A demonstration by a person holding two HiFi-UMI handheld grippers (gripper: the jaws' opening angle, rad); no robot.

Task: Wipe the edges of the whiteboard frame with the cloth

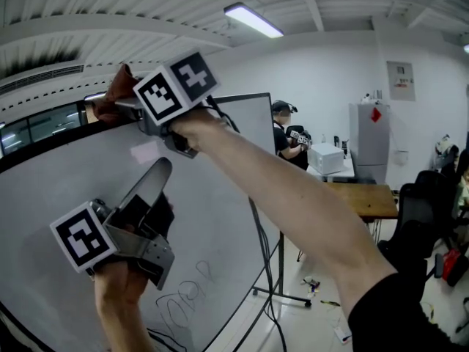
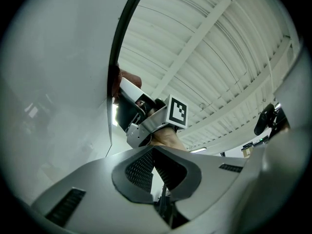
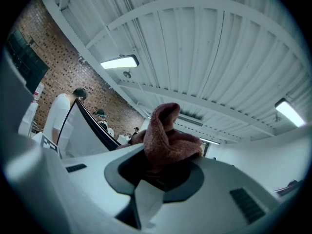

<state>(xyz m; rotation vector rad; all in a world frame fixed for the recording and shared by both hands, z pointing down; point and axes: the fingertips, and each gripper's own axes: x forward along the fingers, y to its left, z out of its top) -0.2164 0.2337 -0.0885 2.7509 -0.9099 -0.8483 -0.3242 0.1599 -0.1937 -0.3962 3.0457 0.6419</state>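
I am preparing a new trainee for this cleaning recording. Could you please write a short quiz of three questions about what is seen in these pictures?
1. True or false: the right gripper holds the cloth up at the top edge of the whiteboard frame.
2. Choose one. The colour of the cloth is: A white, B reddish-brown, C blue.
3. Fill in the missing word: the left gripper has its jaws ____, with nothing between them.
Key: 1 true; 2 B; 3 shut.
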